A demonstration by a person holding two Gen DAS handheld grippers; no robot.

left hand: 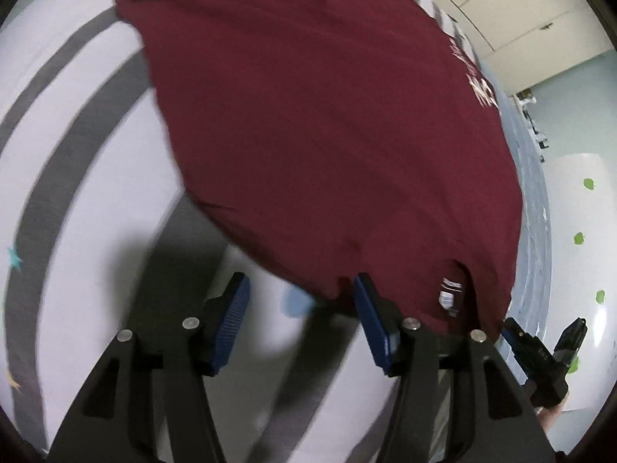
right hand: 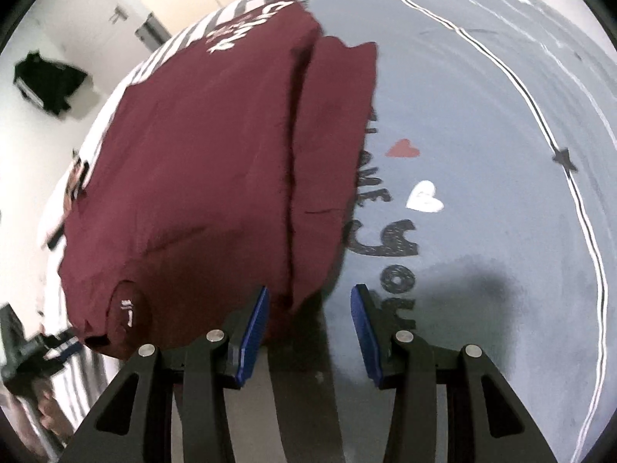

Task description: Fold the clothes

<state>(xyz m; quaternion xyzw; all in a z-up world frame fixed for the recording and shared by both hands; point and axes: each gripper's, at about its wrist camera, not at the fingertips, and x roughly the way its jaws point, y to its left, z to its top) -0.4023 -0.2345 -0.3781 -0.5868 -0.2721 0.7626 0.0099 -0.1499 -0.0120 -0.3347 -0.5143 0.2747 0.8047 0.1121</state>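
A maroon T-shirt point(left hand: 327, 135) is seen spread on a bed, across a grey-and-white striped cover point(left hand: 77, 146) and a blue-grey cover point(right hand: 482, 123) printed with hearts and lettering. One side is seen folded over the body along a lengthwise crease. The collar with its label point(left hand: 449, 293) is nearest the tools. The left tool point(left hand: 300, 320) is held wide open, nothing gripped, its right finger at the collar hem. The right tool point(right hand: 310, 332) is likewise wide open and empty, at the shirt's near edge.
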